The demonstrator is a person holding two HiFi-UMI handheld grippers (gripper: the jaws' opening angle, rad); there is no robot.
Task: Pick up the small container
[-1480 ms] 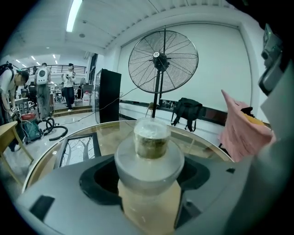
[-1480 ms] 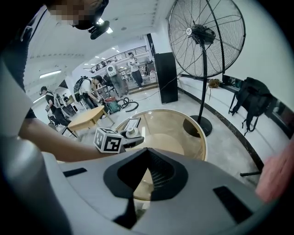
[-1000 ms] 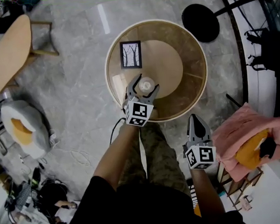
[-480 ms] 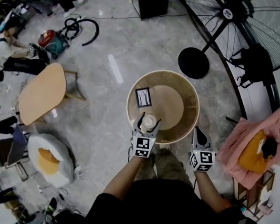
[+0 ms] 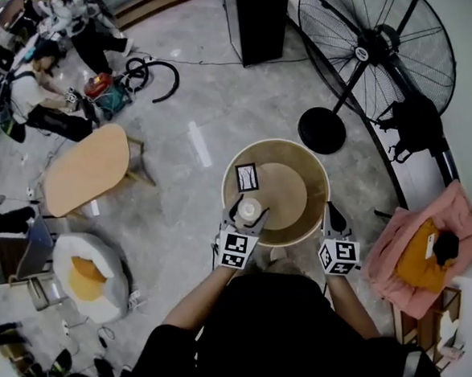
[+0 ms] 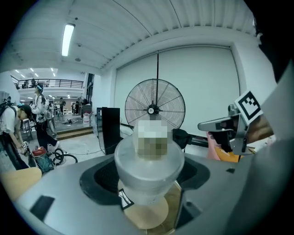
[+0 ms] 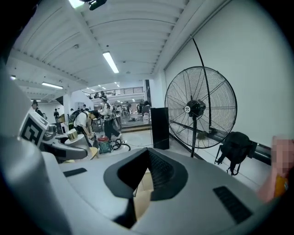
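The small container, a pale cup with a round lid, sits between the fingers of my left gripper over the near left part of the round wooden table. In the left gripper view the container fills the space between the jaws, which press on both its sides, and the tabletop shows well below it. My right gripper points at the table's right rim, jaws together and empty. In the right gripper view my right gripper shows only a sliver of tan tabletop past its tips.
A black-and-white picture card lies on the table's far left. A large floor fan with a round black base stands behind the table. A pink-draped chair is at right, a small wooden table at left, with a person crouching beyond.
The head view has risen and widened, so the table looks smaller. My left gripper keeps hold of the container. My right gripper has come up beside the table's right rim.
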